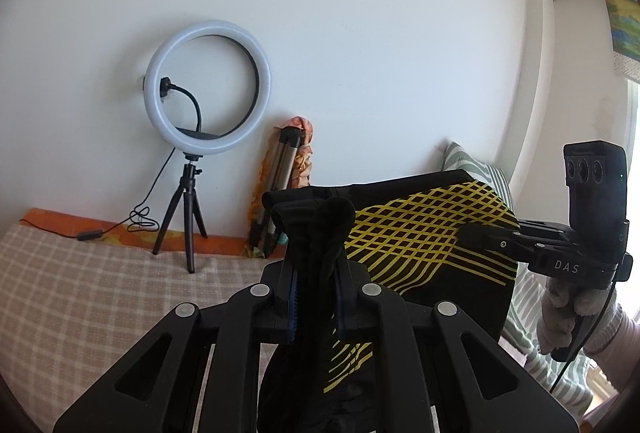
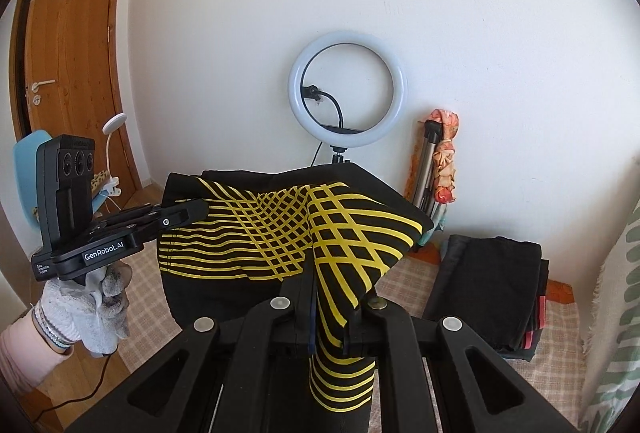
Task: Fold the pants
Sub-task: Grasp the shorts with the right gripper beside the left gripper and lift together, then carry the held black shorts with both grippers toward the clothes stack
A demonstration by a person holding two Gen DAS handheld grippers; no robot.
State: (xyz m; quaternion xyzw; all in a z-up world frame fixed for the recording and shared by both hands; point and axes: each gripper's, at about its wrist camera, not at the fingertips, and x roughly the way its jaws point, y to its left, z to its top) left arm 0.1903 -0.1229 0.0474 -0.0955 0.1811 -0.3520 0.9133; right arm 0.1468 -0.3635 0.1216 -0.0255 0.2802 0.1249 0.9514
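While both grippers are raised above the bed, the pants (image 2: 256, 233), black with a yellow lattice pattern, hang stretched in the air between them. In the left wrist view the left gripper (image 1: 314, 273) sits at six o'clock with its two fingers pressed together on a bunched black edge of the pants, and the cloth spreads away toward three o'clock. There the right gripper (image 1: 480, 235) pinches the far edge of the same cloth, held by a hand in a white knit glove (image 1: 564, 313).

In the right wrist view the right gripper (image 2: 328, 297) sits at six o'clock, its fingers closed on a patterned fold, and the fabric runs off toward nine o'clock, where the left gripper (image 2: 192, 213) clamps the other edge. Below the pants lies the bed cover (image 1: 100, 273), checked in beige and white. At four o'clock in that view a pile of dark folded clothes (image 2: 492, 285) rests on the bed. A ring light (image 2: 347, 89) on a small tripod stands against the white wall at twelve o'clock, with a folded tripod (image 2: 430, 165) leaning to its right.
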